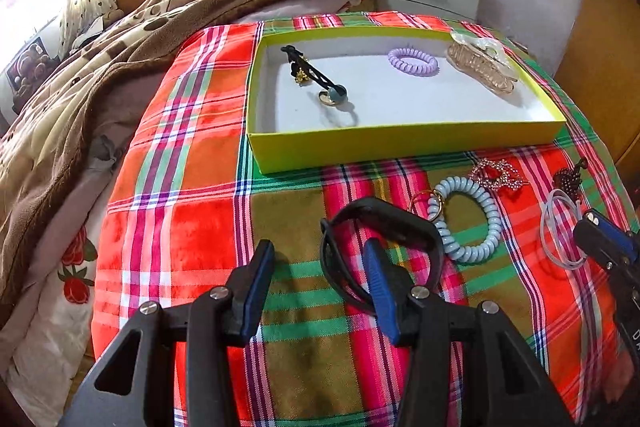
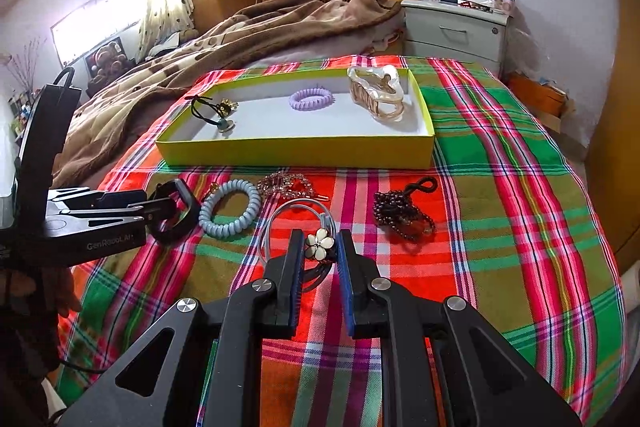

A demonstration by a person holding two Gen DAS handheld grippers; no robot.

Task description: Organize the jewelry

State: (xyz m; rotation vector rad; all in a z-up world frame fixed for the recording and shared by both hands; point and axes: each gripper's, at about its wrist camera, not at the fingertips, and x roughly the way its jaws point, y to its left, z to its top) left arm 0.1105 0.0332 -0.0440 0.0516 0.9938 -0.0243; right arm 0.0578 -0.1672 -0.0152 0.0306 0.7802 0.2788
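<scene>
2 grippers are working the plaid cloth (image 2: 500,187) together: the right gripper (image 2: 319,263) is clenching a flower hair tie (image 2: 320,243) between its pads, seemingly to carry it to the yellow box (image 2: 296,155), while the left gripper (image 1: 316,283) is standing released astride the black bracelet (image 1: 384,227), apparently lining up a grasp.
</scene>
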